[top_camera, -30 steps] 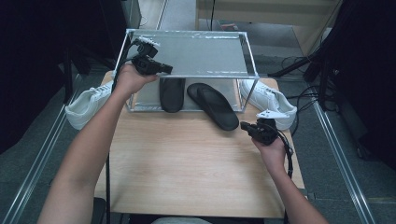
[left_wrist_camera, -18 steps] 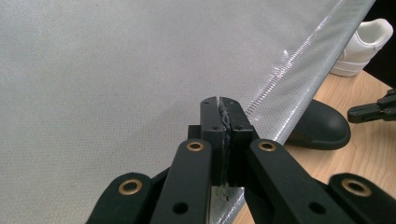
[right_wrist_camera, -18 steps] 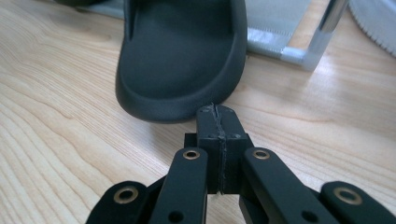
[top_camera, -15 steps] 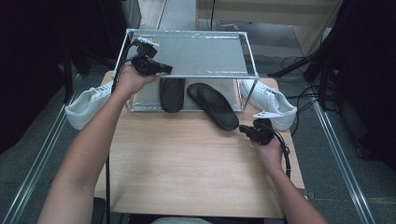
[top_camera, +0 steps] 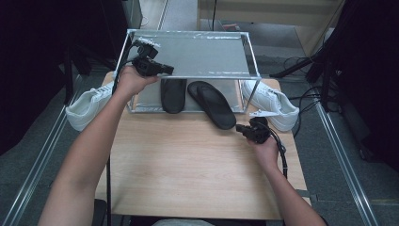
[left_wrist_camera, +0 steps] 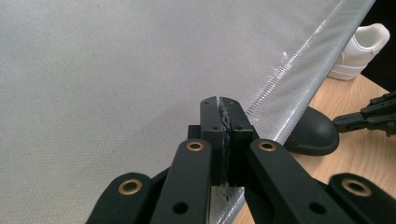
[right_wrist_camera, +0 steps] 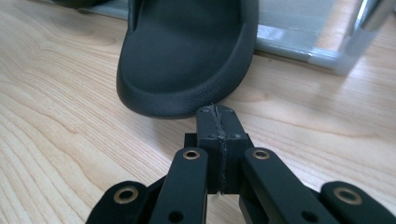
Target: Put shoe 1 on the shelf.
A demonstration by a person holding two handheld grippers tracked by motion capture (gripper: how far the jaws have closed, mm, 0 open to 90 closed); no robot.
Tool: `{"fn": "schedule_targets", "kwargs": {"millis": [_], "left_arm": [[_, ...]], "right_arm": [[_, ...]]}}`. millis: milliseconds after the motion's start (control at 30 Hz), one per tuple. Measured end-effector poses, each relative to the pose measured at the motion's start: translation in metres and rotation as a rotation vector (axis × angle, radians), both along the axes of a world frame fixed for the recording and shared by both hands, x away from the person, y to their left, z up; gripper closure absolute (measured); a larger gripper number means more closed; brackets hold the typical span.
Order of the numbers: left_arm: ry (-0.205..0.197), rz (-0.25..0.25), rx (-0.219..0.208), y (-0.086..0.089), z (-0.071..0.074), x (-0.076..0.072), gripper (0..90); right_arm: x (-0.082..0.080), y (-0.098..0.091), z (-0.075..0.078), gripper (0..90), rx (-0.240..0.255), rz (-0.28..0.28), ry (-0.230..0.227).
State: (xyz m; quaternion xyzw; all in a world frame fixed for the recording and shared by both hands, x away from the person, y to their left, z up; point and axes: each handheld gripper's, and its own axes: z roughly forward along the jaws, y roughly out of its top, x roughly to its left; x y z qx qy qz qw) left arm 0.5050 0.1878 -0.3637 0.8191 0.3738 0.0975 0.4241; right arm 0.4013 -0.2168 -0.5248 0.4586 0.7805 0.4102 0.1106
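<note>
Table (top_camera: 188, 169) is spanning the middle of the high view, light wood, person sitting at the near edge. Rack (top_camera: 188, 52) is standing at the far side of the table, metal frame with a grey mesh top shelf and a lower shelf. White sneaker (top_camera: 87, 106) is lying off the rack's left end, another white sneaker (top_camera: 273, 103) off its right end.

Two black slippers are sitting under the top shelf: left slipper (top_camera: 173, 94) is lying straight on the lower shelf, right slipper (top_camera: 212, 103) is lying slanted, its near end sticking out onto the table toward the right.

Left gripper (top_camera: 162, 69) is hovering over the left part of the top shelf, jaws pressed together with nothing between them; in the left gripper view (left_wrist_camera: 219, 105) the mesh is lying behind the tips.

Right gripper (top_camera: 240, 128) is sitting low over the table, just beside the right slipper's near end, jaws together, empty. In the right gripper view (right_wrist_camera: 217, 114) the tips are almost meeting the slipper's (right_wrist_camera: 187, 60) rounded edge; cannot tell whether touching.
</note>
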Motion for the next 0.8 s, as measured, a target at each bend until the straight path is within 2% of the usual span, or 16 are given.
{"fn": "schedule_targets", "kwargs": {"millis": [200, 300, 367, 700, 800], "left_arm": [[0.000, 0.000, -0.002, 0.000, 0.000, 0.000, 89.6], [0.003, 0.001, -0.001, 0.000, 0.000, 0.000, 89.6], [0.005, 0.001, -0.001, 0.000, 0.000, 0.000, 89.6], [0.003, -0.002, 0.004, 0.000, 0.000, 0.000, 89.6], [0.004, -0.002, 0.000, 0.000, 0.000, 0.001, 89.5]], "right_arm": [[0.002, 0.009, 0.000, 90.0, -0.012, 0.024, -0.002], [0.004, 0.014, 0.001, 90.0, 0.000, 0.034, -0.001], [0.005, 0.019, 0.002, 90.0, 0.004, 0.047, -0.018], [0.013, 0.043, 0.000, 90.0, 0.017, 0.072, -0.018], [0.017, 0.050, 0.002, 90.0, 0.039, 0.077, -0.023]]}}
